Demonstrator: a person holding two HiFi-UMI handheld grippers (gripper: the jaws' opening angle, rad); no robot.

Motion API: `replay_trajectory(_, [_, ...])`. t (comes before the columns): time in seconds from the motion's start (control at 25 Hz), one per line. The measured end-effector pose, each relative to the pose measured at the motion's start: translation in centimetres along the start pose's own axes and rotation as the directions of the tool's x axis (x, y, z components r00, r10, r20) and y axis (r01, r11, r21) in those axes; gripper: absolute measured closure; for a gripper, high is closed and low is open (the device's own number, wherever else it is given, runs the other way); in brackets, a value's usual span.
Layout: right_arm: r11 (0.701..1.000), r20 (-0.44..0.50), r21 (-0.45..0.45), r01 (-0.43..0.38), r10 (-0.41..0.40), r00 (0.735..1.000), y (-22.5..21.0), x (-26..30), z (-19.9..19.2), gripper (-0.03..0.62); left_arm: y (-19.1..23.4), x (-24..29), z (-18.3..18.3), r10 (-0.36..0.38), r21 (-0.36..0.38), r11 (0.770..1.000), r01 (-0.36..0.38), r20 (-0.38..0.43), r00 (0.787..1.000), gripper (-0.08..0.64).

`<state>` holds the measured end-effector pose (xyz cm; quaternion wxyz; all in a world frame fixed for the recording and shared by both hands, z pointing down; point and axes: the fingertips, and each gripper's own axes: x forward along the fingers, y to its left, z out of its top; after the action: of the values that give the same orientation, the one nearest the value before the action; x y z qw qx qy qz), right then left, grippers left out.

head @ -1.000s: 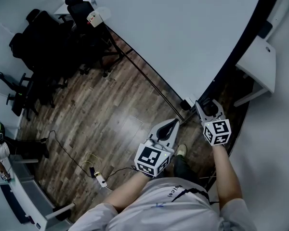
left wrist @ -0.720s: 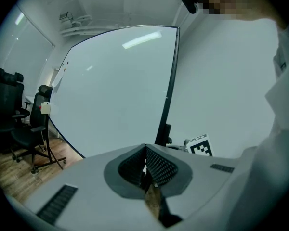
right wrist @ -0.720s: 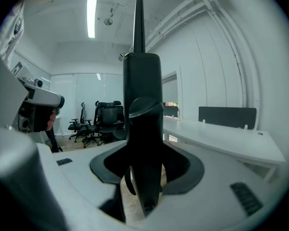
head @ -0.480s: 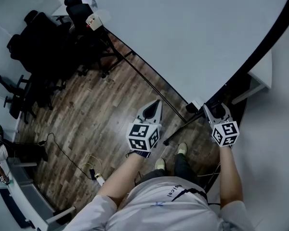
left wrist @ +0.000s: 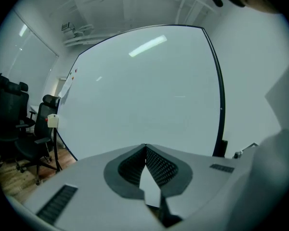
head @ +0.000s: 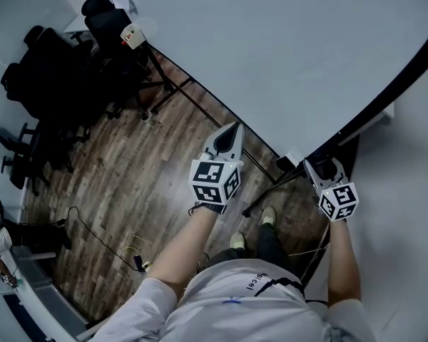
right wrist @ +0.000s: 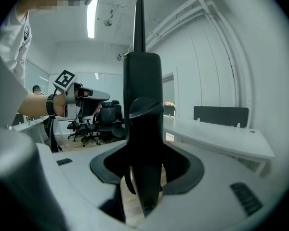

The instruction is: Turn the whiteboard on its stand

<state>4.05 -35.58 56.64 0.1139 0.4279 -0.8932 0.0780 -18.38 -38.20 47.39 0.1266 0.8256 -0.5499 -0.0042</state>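
The whiteboard (head: 285,48) is a big white panel in a black frame, filling the top of the head view and the left gripper view (left wrist: 144,90). My right gripper (head: 327,166) is shut on the black frame edge (right wrist: 142,105), which stands upright between the jaws. My left gripper (head: 232,130) is shut and holds nothing. It points at the board's lower edge, a short way from the surface. In the left gripper view its tips (left wrist: 145,147) meet in front of the white panel.
The stand's black foot bar (head: 271,187) lies on the wooden floor by the person's feet (head: 267,216). Black office chairs (head: 43,70) crowd the far left. A cable with a power strip (head: 138,262) trails on the floor. A white desk (right wrist: 216,136) stands to the right.
My left gripper has moved up and forward, away from the body and towards the board. The right gripper has shifted right with the frame edge, and the board has swung.
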Motion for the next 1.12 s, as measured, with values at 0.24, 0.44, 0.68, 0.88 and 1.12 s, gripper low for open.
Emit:
replay_trajectory(0.24, [1.000,-0.011,0.005,0.019,-0.019,1.000,-0.2,-1.0,0.0,0.397,-2.2,-0.1,-0.8,-0.082,0.019,0.996,0.082,-0.027,0.996,0.560])
replay_trajectory(0.44, [1.000,-0.027,0.004,0.029,-0.029,0.999,-0.7,-1.3,-0.9,0.397,-3.5,-0.5,-3.0,-0.149,0.017,0.989,0.150,-0.060,0.987,0.560])
replay_trajectory(0.68, [0.998,-0.032,0.016,0.060,-0.060,0.998,-0.6,-6.9,-2.3,0.397,-8.7,-3.9,-5.1,-0.214,0.014,0.976,0.216,-0.090,0.973,0.560])
replay_trajectory(0.88, [0.997,-0.034,0.018,0.077,-0.076,0.996,-0.4,-11.2,-2.9,0.397,-13.2,-6.8,-5.7,-0.252,0.012,0.967,0.254,-0.099,0.963,0.560])
replay_trajectory(1.12, [0.996,-0.017,0.024,0.086,-0.085,0.996,-0.3,-13.8,-4.1,0.397,-17.4,-9.2,-7.7,-0.256,0.010,0.966,0.258,-0.114,0.960,0.560])
